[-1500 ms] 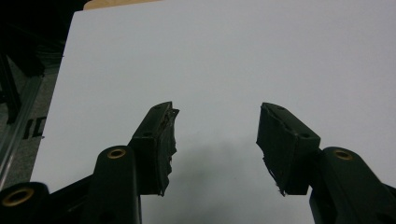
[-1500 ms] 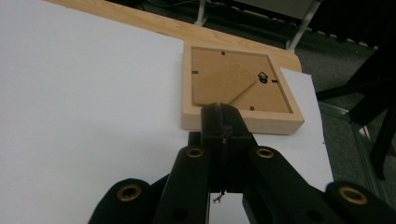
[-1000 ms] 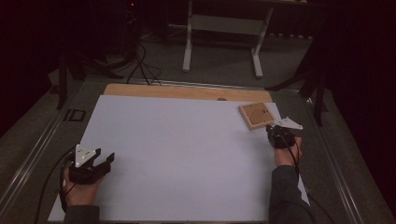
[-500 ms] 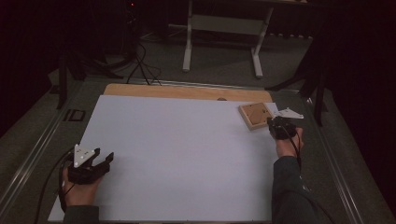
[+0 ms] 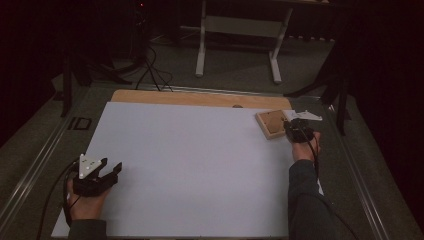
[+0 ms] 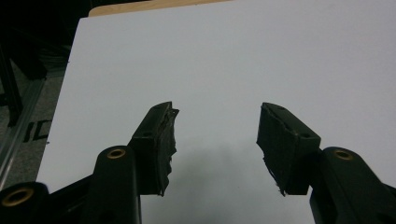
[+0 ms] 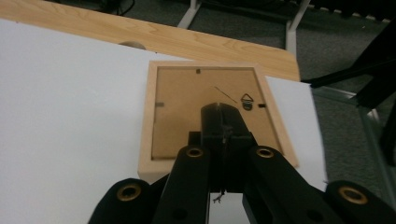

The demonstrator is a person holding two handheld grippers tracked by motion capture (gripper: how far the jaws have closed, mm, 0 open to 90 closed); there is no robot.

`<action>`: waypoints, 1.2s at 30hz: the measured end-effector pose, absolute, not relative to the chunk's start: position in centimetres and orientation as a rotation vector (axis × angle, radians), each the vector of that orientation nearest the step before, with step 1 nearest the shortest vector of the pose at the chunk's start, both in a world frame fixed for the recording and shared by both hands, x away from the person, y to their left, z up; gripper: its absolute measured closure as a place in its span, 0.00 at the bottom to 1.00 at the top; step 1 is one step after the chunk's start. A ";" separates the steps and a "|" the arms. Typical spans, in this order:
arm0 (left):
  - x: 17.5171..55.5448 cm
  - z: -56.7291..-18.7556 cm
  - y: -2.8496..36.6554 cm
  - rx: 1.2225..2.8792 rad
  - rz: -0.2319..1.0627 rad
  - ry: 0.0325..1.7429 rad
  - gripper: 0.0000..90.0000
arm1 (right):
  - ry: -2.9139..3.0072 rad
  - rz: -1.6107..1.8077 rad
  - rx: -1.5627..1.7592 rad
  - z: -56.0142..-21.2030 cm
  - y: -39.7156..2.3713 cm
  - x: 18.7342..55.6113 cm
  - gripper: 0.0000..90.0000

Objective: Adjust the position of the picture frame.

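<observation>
A small wooden picture frame (image 5: 271,123) lies face down at the far right of the white board (image 5: 200,160). Its brown backing (image 7: 187,107) and a little metal hanger (image 7: 246,100) face up. My right gripper (image 5: 291,128) is at the frame's near right edge, shut, with its joined tips (image 7: 223,112) over the backing and nothing between them. Whether the tips touch the backing I cannot tell. My left gripper (image 5: 111,167) rests at the near left of the board, open, with only bare white surface between its pads (image 6: 215,116).
A strip of wooden tabletop (image 5: 200,98) shows beyond the board's far edge. Behind the table are a white stand (image 5: 237,30), cables on the carpet (image 5: 150,70) and dark tripod legs (image 5: 330,85). Metal rails (image 5: 35,165) run along both sides.
My right gripper has moved forward, away from the person, up to the frame's near edge. The left gripper has stayed in place, open.
</observation>
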State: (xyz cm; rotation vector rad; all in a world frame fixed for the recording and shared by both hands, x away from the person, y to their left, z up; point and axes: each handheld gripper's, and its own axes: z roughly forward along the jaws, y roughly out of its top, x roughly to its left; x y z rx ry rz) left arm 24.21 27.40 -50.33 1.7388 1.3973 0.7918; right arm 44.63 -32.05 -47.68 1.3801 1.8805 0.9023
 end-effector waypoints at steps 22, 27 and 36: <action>24.0 -50.5 28.8 1.659 0.785 1.450 0.51 | 1.895 0.821 1.545 -50.6 -31.8 48.0 1.00; 24.0 -50.5 28.8 1.655 0.781 1.450 0.51 | 1.920 0.787 1.542 -50.9 -31.6 48.1 1.00; 24.0 -50.4 28.5 1.668 0.787 1.434 0.51 | 1.967 0.779 1.516 -50.7 -31.1 47.0 1.00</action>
